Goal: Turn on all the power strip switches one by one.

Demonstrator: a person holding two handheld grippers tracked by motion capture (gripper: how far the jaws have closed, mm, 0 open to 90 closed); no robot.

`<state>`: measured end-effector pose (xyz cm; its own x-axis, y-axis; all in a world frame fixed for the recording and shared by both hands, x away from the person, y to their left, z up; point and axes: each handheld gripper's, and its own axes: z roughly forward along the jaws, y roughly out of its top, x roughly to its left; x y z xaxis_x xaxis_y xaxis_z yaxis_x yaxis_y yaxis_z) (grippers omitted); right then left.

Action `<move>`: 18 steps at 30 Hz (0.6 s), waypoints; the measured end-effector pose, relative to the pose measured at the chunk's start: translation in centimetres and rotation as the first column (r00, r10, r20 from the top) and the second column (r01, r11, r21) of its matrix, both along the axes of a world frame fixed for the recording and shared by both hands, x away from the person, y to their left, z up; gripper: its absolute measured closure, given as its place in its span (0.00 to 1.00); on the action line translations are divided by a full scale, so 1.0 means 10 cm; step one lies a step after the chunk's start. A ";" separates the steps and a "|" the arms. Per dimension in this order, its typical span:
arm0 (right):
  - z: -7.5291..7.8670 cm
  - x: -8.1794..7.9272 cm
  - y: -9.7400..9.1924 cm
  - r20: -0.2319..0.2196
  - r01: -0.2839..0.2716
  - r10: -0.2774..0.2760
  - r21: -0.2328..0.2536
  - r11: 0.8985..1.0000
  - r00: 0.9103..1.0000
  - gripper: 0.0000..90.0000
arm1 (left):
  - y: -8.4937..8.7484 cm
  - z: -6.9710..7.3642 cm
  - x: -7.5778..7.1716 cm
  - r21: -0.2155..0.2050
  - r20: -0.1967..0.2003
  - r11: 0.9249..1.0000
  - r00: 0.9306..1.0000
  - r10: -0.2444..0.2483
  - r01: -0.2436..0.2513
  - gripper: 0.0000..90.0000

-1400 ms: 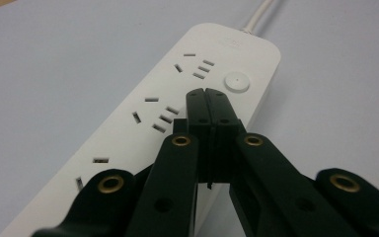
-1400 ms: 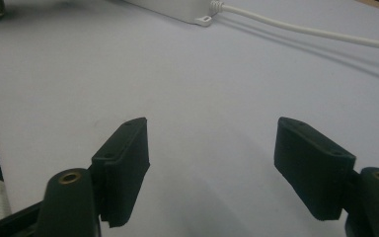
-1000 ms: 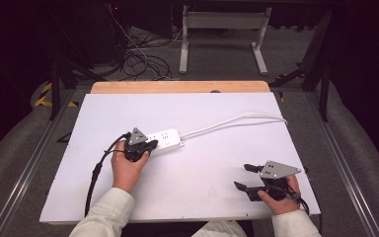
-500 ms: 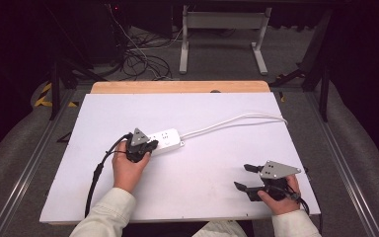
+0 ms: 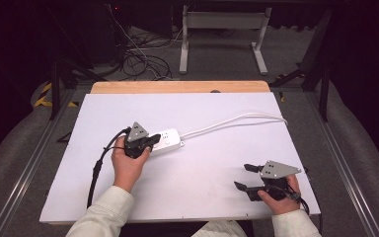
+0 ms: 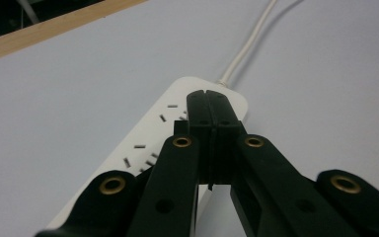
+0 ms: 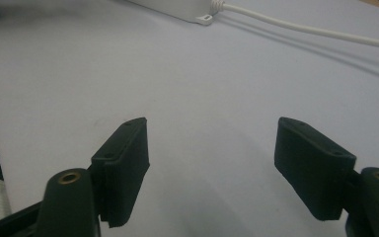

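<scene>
On the desk (image 5: pixel 187 197), left of centre, the power strip (image 5: pixel 167 139) is lying under the left gripper (image 5: pixel 145 143). Its jaws are pressing together, gripping nothing, and could slip off the sockets. Near right, the right gripper (image 7: pixel 212 168) is gaping empty.

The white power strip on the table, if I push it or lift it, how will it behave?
The power strip looks rigid and flat, so it should slide, not roll or tip. Its smooth casing may slip on the white table. The long cord looks floppy and will probably drag, tugging the strip askew.
</scene>
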<state>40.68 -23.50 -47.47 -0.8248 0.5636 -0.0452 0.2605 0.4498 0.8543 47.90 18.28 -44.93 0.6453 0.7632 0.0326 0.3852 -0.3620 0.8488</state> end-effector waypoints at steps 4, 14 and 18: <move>0.00 0.00 0.00 -0.001 -0.003 0.003 0.002 1.000 1.000 0.33 | -0.10 -0.02 0.04 0.010 -0.007 1.000 1.000 -0.012 0.012 1.00; 0.00 0.00 0.00 -0.002 -0.002 0.002 0.005 1.000 1.000 0.33 | -0.28 -0.15 0.16 0.077 -0.018 0.997 1.000 0.003 -0.002 1.00; 0.00 0.00 0.00 -0.003 -0.003 0.003 0.007 1.000 1.000 0.33 | -0.29 -0.19 0.19 0.063 -0.049 0.998 0.999 0.005 -0.002 1.00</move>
<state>40.70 -23.54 -47.49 -0.8264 0.5618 -0.0391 0.2618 0.4448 0.8565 49.78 15.36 -46.88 0.6445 0.7630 0.0491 0.4272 -0.4127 0.8044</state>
